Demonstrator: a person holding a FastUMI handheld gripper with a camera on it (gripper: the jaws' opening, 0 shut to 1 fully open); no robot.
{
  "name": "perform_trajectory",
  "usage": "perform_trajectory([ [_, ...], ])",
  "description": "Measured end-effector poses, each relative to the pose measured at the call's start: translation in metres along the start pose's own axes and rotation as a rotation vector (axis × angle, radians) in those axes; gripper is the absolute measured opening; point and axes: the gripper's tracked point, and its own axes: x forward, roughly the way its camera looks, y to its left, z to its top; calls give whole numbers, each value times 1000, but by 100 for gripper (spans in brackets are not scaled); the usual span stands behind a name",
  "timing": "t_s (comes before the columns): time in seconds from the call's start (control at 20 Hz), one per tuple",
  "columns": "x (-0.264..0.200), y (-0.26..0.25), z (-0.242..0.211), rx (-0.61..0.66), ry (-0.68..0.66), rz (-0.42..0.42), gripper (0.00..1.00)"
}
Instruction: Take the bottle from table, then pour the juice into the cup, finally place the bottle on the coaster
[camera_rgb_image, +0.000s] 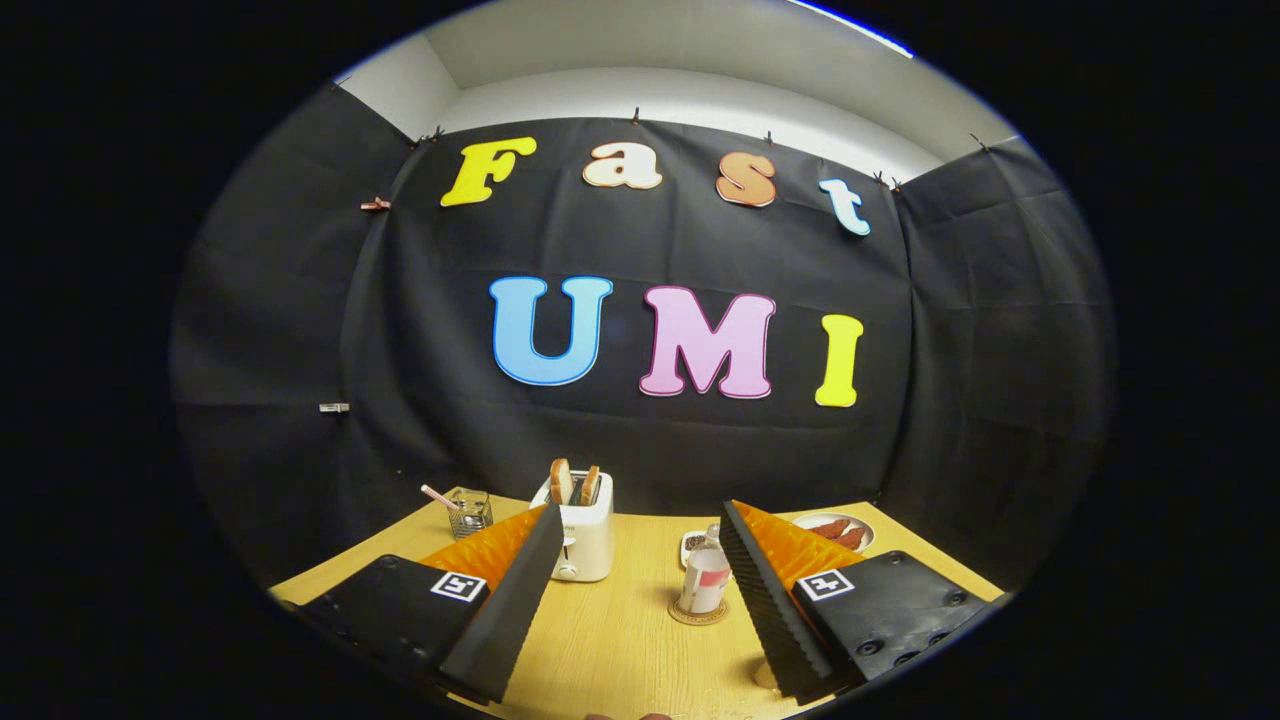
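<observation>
Two fingers of the claw (640, 590) stand wide apart above the wooden counter (620, 640), and nothing is between them except bare wood close by. Each finger carries a small square marker on its outer block.

Just ahead, closer to the right finger than to the left one, the bottle (706, 577) stands upright on a round coaster (698, 612). The bottle has a pale label, and its right side is partly hidden behind the right finger. The claw does not touch it.

Beyond the left finger, a white toaster (582, 535) stands on the counter with two slices of bread sticking up from its slots. Further left and back, near the wall, there is a small glass cup (469, 512) with a thin straw or stick leaning out of it.

Behind the bottle a small white dish (692, 545) holds something dark; I cannot tell what. Beyond the right finger, a plate (836, 530) with reddish-brown pieces of food lies near the far edge of the counter.
</observation>
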Motion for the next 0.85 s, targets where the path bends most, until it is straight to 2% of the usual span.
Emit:
perform_trajectory([
  [0.25, -13, -21, 22, -4, -35, 0, 97],
  [0.55, -19, -43, 24, 89, -27, -25, 97],
  [0.85, -20, -55, 23, 106, -28, -27, 97],
])
